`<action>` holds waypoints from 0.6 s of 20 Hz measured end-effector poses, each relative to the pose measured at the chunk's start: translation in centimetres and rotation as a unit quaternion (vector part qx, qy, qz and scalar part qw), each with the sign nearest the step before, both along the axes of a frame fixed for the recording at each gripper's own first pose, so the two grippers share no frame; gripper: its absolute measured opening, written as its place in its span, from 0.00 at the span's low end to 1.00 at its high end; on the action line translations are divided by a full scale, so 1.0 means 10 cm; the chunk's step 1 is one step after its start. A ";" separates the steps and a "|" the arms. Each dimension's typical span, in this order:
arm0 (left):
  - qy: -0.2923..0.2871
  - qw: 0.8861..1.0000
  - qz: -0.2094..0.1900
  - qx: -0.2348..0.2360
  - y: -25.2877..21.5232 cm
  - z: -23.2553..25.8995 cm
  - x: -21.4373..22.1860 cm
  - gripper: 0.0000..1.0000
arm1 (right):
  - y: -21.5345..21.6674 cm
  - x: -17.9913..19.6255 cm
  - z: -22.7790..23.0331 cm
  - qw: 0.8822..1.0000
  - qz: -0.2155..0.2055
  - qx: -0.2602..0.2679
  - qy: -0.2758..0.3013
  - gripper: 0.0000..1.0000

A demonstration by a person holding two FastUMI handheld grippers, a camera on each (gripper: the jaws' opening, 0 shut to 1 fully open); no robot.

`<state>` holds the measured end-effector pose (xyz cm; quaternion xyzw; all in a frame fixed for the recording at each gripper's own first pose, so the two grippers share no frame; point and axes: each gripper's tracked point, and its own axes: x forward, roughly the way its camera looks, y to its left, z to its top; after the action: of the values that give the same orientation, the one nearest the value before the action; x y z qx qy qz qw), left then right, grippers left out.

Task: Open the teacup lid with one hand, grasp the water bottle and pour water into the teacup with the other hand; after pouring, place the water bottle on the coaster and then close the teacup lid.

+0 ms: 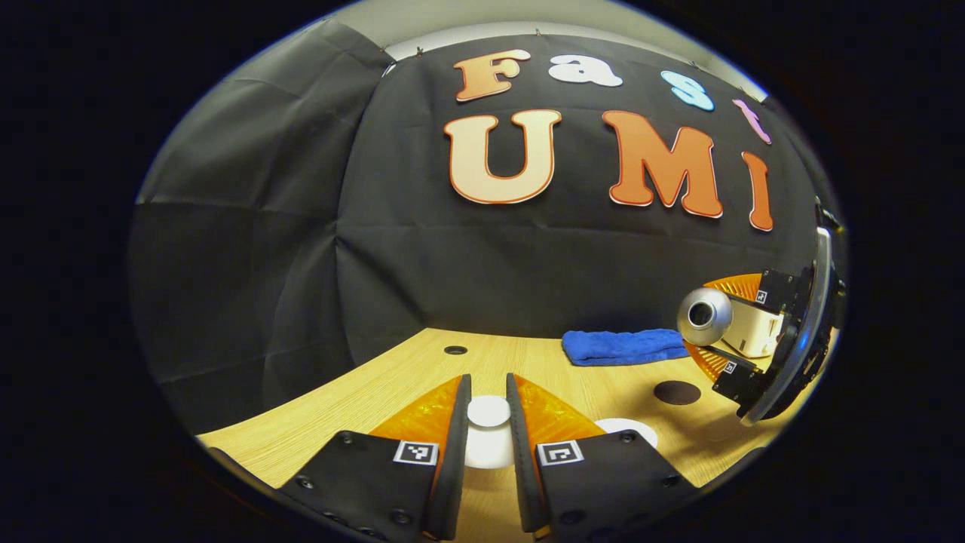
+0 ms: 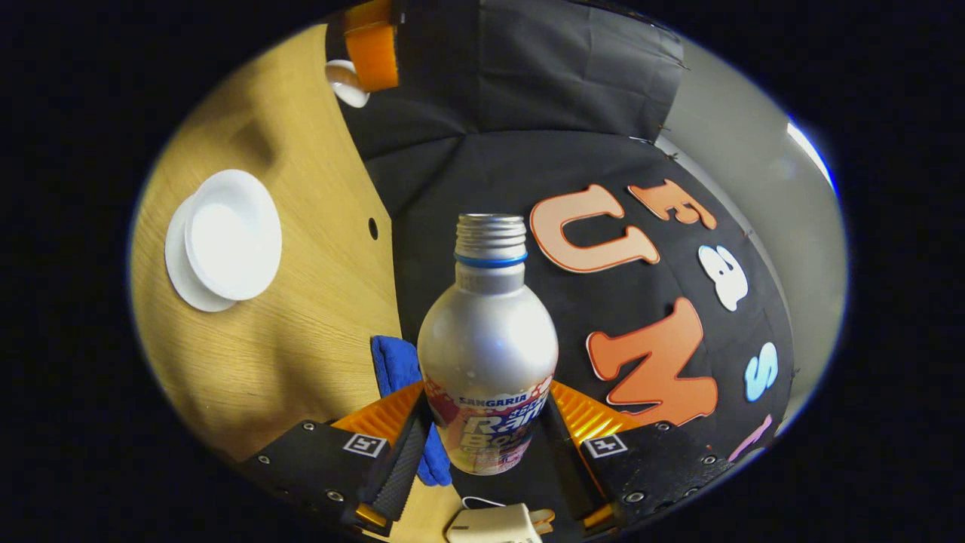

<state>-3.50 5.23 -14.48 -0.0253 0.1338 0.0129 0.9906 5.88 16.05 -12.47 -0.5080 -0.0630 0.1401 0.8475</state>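
Left tongs (image 1: 488, 422) narrow, fingers clamping white teacup lid (image 1: 488, 413) by knob, above worktop (image 1: 362, 392). Right tongs (image 2: 488, 445) grip water bottle (image 2: 488, 347), capless and tipped sideways. Open teacup (image 2: 232, 234) on saucer, well apart. Blue cloth (image 1: 622, 347) near black coaster (image 1: 676, 392).

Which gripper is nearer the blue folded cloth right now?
Right. The right gripper, shut on the silver metal water bottle, hangs just beside the blue folded cloth; the left gripper holds the white lid farther off.
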 end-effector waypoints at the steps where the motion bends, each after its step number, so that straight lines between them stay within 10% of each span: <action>1: -0.003 1.000 -0.004 0.000 -0.05 0.03 0.01 0.34 | -0.03 -0.01 -0.03 1.000 0.002 0.028 0.013 0.80; 7: -0.016 1.000 -0.024 0.002 -0.31 0.18 0.05 0.34 | -0.25 0.17 -0.16 0.980 -0.028 0.175 0.091 0.79; 12: -0.011 0.999 -0.034 0.003 -0.40 0.15 0.06 0.34 | -0.38 0.36 -0.32 0.925 -0.044 0.330 0.185 0.79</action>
<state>-2.90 1.24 -12.99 -0.0175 0.1237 -0.0205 0.9920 9.45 12.28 -15.69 -0.1667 0.0748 0.1654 0.9691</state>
